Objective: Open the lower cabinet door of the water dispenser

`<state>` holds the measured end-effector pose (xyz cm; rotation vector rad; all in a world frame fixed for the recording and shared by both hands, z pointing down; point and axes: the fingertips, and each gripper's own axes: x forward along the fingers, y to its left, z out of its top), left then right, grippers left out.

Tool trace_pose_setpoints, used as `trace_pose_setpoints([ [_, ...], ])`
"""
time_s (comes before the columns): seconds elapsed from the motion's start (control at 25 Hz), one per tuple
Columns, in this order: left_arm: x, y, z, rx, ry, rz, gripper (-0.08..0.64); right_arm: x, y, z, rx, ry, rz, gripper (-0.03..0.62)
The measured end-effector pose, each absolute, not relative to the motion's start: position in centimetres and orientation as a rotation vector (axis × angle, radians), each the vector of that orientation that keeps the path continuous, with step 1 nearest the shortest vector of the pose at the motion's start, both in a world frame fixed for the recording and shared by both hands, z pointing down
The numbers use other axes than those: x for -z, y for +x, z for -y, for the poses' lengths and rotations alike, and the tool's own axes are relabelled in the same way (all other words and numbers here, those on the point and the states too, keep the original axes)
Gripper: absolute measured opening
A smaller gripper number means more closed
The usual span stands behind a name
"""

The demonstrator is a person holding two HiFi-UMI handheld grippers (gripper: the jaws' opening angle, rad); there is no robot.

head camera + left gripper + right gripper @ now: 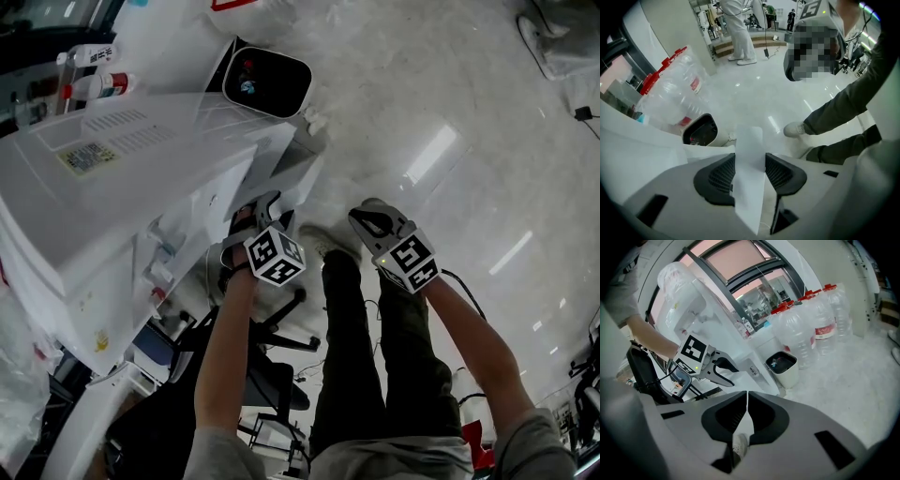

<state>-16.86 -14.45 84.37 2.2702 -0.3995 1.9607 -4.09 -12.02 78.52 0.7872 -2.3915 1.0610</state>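
1. The left gripper [750, 164] points down with its jaws spread to full width. The thin top edge of a white panel, the lower cabinet door [749, 192], stands between the ribbed pads [721, 176]. No squeeze on it is visible.
2. The right gripper [746, 401] has its jaws closed together with nothing between them. The narrow slit shows only floor and the person's shoe [739, 446]. This gripper hangs apart from the door, over the person's legs.
3. In the right gripper view the door stands out from the front of the white water dispenser [141, 169] and bears a small label. The left gripper sits over its upper edge.
4. A white waste bin [267, 82] stands on the floor just beyond the door. Its inside is dark, with a few small bits of litter at the bottom.
5. Large clear water bottles [815, 324] with red caps stand beside the bin; whether they hold water cannot be told.
6. A clear bottle [675, 277] sits on top of the dispenser.
7. Small bottles [94, 70] stand on a ledge behind the dispenser.
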Motion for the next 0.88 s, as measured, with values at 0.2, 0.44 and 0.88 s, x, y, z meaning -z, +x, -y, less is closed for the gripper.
trace_pose_setpoints([
  [0.2,-84.3,-16.9,14.4,-1.981,2.256,0.360,0.199,-78.6,-3.8,12.7,-1.092,0.792,2.400,0.018],
  [0.44,-84.3,-16.8,13.9,-2.005,2.245,0.349,0.196,-79.3,-3.6,12.8,-1.121,0.789,2.396,0.017],
  [0.88,-84.4,-16.2,10.1,-2.094,2.328,0.182,0.196,-80.1,-4.3,10.7,-1.169,0.849,2.379,0.015],
])
